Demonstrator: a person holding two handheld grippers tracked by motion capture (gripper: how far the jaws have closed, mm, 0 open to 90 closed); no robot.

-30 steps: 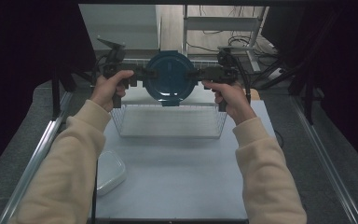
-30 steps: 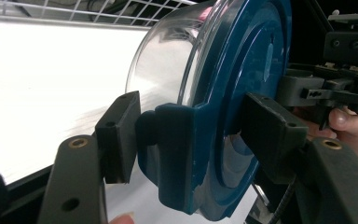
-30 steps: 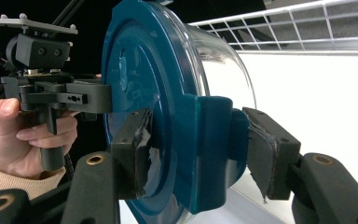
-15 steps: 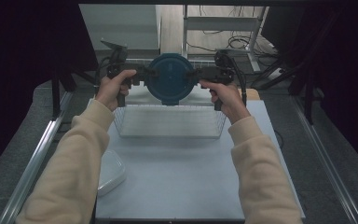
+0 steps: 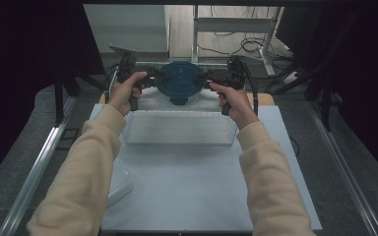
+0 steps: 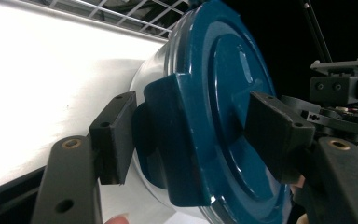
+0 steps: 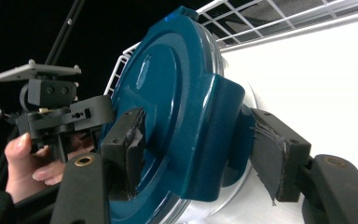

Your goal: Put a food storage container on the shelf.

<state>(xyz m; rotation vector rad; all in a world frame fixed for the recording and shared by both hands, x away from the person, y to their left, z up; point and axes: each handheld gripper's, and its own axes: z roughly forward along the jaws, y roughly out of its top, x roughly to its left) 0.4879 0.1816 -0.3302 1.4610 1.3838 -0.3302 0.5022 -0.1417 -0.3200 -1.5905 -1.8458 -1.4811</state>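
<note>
**Item: container** (image 5: 179,81), round, clear body under a dark blue lid (image 6: 223,93) that has a clip on each side.

**Position:** up between the two hands, over the far rim of the wire basket (image 5: 177,142). The lid faces up and toward the person. Whether its underside touches anything cannot be told.

**Axis:** the line through the two clips runs straight across, from one pair of tongs to the other. Neither hand is nearer, and each has its own clip directly in front of it.

**Left tongs** (image 5: 156,81): in the left gripper view (image 6: 193,135), one pad lies on top of the lid and the other sits behind the clip, under the rim. The jaws have just been opening a little with the clip between them. The pads appear to bear on it, so it reads as a loosened grip rather than a release.

**Right tongs** (image 5: 204,77): the same on the other side (a mirror image). In the right gripper view (image 7: 200,149), one worn pad is on the lid face and the other is behind the clip. These jaws have also just been opening, with the clip between them and contact apparently kept.

**Hands:** left hand (image 5: 125,91) and right hand (image 5: 234,101), level with each other on either side of the basket.

**Surroundings:** the basket stands on the white bench (image 5: 192,187). A white tray (image 5: 120,182) lies at the near left edge, well apart.

**Note:** the basket lies below and toward the person, so the container likely needs to come straight down, kept level.
</note>
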